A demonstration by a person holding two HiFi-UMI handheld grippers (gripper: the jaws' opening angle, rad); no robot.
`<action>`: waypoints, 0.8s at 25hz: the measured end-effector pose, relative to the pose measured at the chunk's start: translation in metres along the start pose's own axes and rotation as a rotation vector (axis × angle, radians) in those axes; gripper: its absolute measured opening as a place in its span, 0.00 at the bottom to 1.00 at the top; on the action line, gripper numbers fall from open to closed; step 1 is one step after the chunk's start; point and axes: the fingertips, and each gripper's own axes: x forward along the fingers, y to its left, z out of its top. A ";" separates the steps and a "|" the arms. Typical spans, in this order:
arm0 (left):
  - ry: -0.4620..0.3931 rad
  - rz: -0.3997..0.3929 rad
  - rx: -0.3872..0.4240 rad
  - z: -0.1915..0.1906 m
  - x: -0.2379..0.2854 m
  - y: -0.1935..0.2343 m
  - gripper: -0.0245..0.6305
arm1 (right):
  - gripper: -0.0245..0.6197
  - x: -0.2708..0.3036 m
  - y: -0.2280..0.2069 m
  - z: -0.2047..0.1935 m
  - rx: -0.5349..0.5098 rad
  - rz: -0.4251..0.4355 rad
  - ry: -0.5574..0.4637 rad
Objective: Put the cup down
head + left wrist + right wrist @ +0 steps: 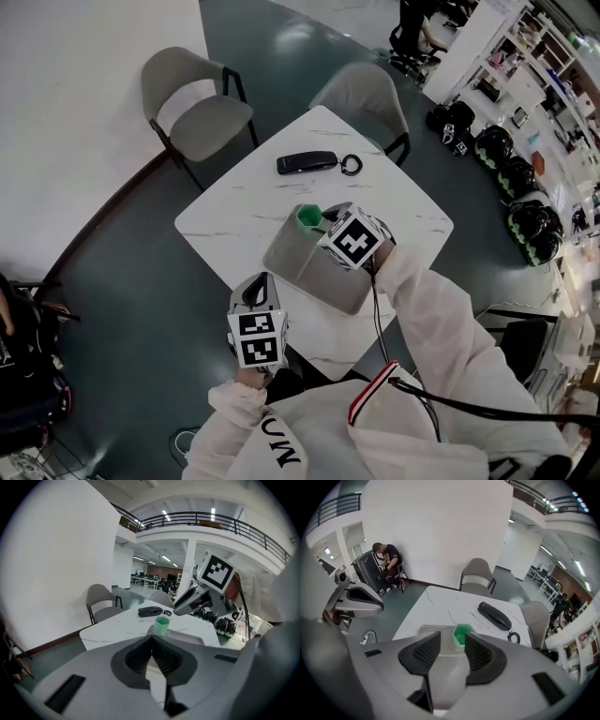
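Green cup: upright in grey tray on worktop; right tongs open beside it; left tongs closed, empty.

black handset on white table

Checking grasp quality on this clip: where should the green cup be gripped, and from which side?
Take the green cup by its upper wall, below the rim, approaching from the person's side with the open right gripper. It stands upright at the tray's far end; flat facets likely suit the jaws.
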 end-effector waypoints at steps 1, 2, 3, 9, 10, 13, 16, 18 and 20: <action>-0.005 -0.006 0.006 0.000 -0.004 0.001 0.05 | 0.30 -0.006 0.006 0.002 0.015 -0.011 -0.031; -0.012 -0.010 0.012 0.000 -0.007 0.001 0.05 | 0.29 -0.014 0.011 0.005 0.031 -0.024 -0.069; -0.024 -0.014 0.019 0.002 -0.012 0.000 0.05 | 0.29 -0.022 0.016 0.008 0.045 -0.039 -0.110; -0.077 -0.052 0.063 0.012 -0.039 -0.009 0.05 | 0.29 -0.074 0.043 0.020 0.139 -0.127 -0.311; -0.082 -0.058 0.072 0.014 -0.043 -0.010 0.05 | 0.29 -0.082 0.048 0.021 0.160 -0.138 -0.346; -0.119 -0.086 0.093 0.019 -0.055 -0.016 0.05 | 0.28 -0.107 0.061 0.019 0.234 -0.177 -0.436; -0.180 -0.119 0.102 0.025 -0.070 -0.024 0.05 | 0.23 -0.129 0.074 0.009 0.294 -0.219 -0.498; -0.199 -0.134 0.110 0.026 -0.081 -0.030 0.05 | 0.23 -0.142 0.085 -0.001 0.337 -0.228 -0.528; -0.213 -0.149 0.126 0.026 -0.091 -0.036 0.05 | 0.19 -0.155 0.095 -0.010 0.376 -0.240 -0.554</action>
